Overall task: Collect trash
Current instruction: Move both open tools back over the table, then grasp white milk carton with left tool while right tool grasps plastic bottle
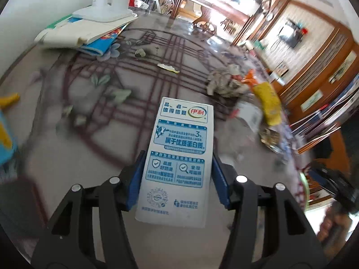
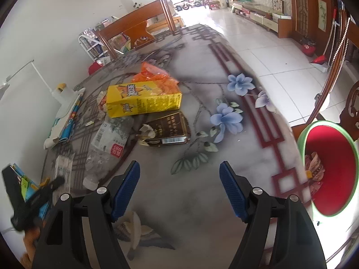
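You're over a glass-topped worktop [image 2: 202, 201] w/ a flower-and-lattice print, tiled floor [image 2: 264, 51] beyond; your left gripper [image 1: 177, 179] has its jaws pinching a white-and-blue printed milk carton [image 1: 179, 157] held above it. Your right gripper [image 2: 179, 190] hangs w/ jaws spread, nothing between, near a yellow juice carton [image 2: 143, 99], a brown torn box [image 2: 168, 130], a crushed clear plastic bottle [image 2: 105, 148] and an orange plastic wrapper [image 2: 154, 74]. The red bin w/ green rim [image 2: 303, 139] sits off the worktop's right edge, partly cut off; left view is blurred.
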Demonstrator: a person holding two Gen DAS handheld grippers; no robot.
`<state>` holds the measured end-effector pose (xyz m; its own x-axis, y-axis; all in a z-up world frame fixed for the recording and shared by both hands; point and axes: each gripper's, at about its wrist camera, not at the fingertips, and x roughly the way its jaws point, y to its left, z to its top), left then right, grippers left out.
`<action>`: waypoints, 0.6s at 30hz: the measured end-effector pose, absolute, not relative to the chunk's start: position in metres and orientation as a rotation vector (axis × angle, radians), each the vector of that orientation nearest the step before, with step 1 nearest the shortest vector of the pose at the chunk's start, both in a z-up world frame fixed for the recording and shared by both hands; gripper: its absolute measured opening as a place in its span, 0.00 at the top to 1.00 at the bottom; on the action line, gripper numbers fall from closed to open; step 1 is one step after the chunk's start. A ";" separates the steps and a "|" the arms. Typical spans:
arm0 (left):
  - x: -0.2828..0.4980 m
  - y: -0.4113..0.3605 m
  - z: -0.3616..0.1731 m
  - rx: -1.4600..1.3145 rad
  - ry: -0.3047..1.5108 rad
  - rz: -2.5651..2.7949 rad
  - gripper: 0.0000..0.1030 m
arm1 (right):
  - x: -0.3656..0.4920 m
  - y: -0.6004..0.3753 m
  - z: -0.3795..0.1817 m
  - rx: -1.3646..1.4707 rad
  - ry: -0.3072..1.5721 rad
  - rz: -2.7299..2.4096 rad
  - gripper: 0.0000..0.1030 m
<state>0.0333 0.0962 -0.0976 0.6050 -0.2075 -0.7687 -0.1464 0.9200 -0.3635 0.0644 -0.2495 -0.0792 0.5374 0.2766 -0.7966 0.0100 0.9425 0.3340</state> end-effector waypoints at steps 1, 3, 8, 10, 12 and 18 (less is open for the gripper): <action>0.026 0.097 -0.096 -0.431 0.921 -0.045 0.48 | 0.065 -0.247 -0.080 0.317 0.999 0.167 0.32; 0.018 0.095 -0.094 -0.440 0.912 -0.060 0.48 | 0.065 -0.240 -0.083 0.312 1.007 0.181 0.32; 0.025 0.089 -0.089 -0.408 0.897 -0.083 0.48 | 0.064 -0.214 -0.091 0.258 1.024 0.211 0.32; 0.025 0.090 -0.089 -0.409 0.894 -0.094 0.48 | 0.066 -0.204 -0.093 0.218 1.030 0.213 0.32; 0.028 0.090 -0.087 -0.421 0.893 -0.115 0.48 | 0.072 -0.195 -0.095 0.199 1.038 0.204 0.32; 0.026 0.091 -0.080 -0.439 0.864 -0.136 0.48 | 0.097 -0.159 -0.095 0.250 1.063 0.232 0.32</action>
<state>0.0262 0.0908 -0.0801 0.6467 -0.2906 -0.7052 -0.0593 0.9026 -0.4264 0.0965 -0.1591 -0.0946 0.4669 0.3068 -0.8294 -0.0672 0.9475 0.3127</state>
